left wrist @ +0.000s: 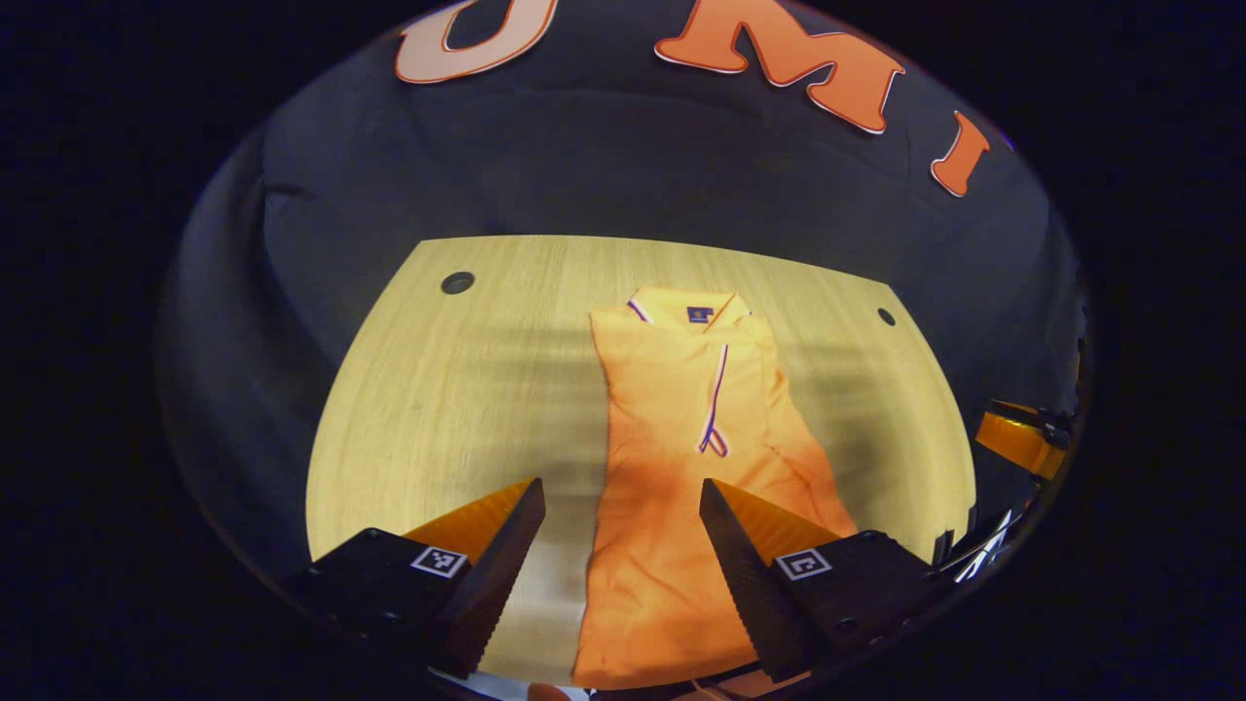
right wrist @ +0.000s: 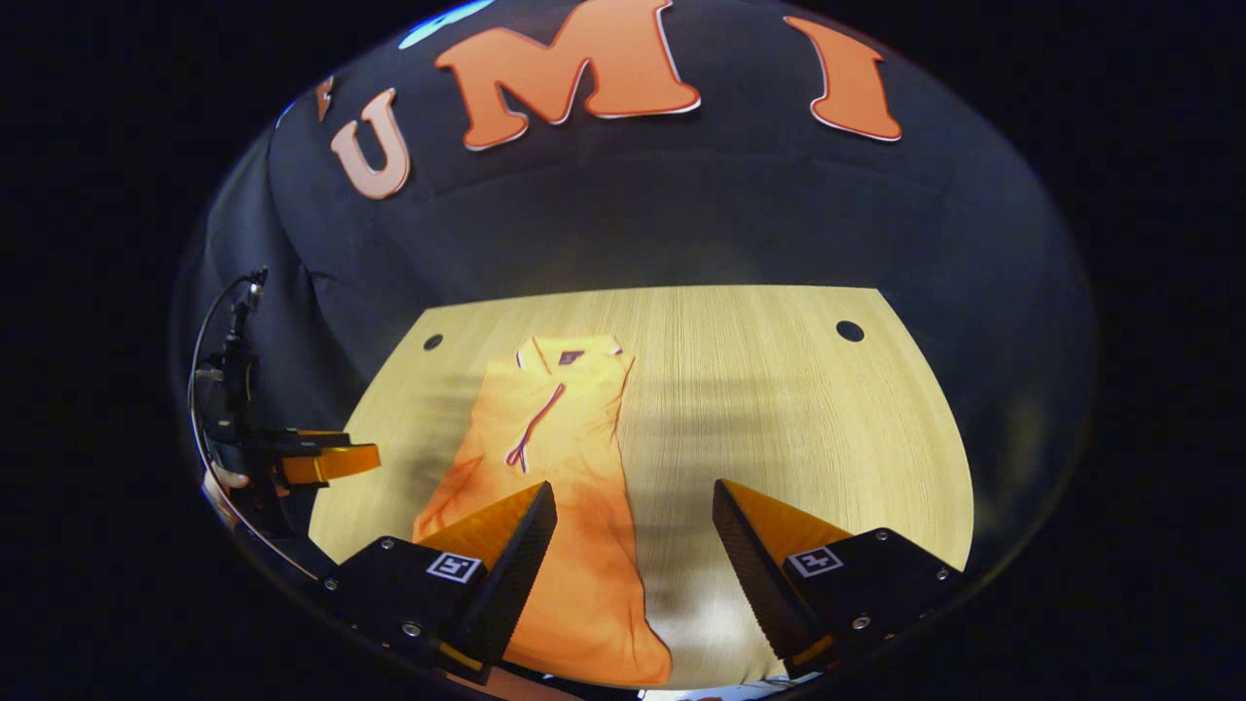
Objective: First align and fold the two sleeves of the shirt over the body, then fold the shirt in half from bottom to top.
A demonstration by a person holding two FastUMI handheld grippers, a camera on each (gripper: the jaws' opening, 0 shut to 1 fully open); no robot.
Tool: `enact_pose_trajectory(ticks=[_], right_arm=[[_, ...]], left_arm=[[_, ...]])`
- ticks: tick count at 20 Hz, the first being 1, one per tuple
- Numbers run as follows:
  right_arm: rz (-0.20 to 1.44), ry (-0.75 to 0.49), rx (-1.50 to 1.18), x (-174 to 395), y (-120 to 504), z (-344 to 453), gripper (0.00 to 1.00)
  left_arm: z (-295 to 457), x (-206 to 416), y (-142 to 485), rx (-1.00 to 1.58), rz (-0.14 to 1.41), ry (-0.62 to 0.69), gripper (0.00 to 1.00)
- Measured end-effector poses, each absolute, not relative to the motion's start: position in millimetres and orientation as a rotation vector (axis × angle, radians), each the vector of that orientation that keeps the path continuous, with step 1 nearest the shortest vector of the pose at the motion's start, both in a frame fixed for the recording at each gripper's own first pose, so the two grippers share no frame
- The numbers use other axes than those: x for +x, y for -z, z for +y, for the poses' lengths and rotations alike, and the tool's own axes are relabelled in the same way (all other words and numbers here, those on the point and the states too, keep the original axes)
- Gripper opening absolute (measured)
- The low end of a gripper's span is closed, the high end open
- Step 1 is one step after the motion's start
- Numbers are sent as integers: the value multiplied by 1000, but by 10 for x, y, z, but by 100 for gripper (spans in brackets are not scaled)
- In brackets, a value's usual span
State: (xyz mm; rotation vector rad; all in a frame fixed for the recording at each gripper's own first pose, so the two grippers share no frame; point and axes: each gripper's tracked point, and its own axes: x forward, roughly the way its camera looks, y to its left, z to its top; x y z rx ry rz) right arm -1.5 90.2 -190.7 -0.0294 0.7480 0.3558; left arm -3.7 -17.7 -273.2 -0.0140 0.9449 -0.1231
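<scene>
An orange polo shirt (left wrist: 681, 438) lies flat on the wooden table (left wrist: 458, 409), collar at the far end, narrowed into a long strip with no sleeve sticking out at either side. My left gripper (left wrist: 623, 501) is open above the shirt's near left edge, nothing between its fingers. In the right gripper view the same shirt (right wrist: 555, 458) lies left of centre, and my right gripper (right wrist: 635, 501) is open above its near right edge and the bare table (right wrist: 798, 409). The other gripper (right wrist: 321, 462) shows at the far left of that view, and one (left wrist: 1022, 438) at the right edge of the left gripper view.
Two round holes (left wrist: 458, 283) (left wrist: 886, 316) sit in the table's far corners. Black cloth walls close in behind and beside the table. Bare wood stretches on both sides of the shirt.
</scene>
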Motion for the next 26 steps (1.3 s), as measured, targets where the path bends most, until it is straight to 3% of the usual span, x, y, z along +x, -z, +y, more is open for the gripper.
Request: enact_pose_trajectory(ticks=[13, 21, 26], right_arm=[[1081, -366, -205, -1385, 3083, 791, 99], [1213, -348, -270, -1811, 3681, 625, 99], [1281, -359, -320, -1936, 3959, 628, 99]], left_arm=[[-85, -1748, 3464, -34, 1171, 99, 99], [-245, -2281, 3974, -41, 1298, 117, 99], [-254, -2277, 4185, -26, 1320, 106, 99]])
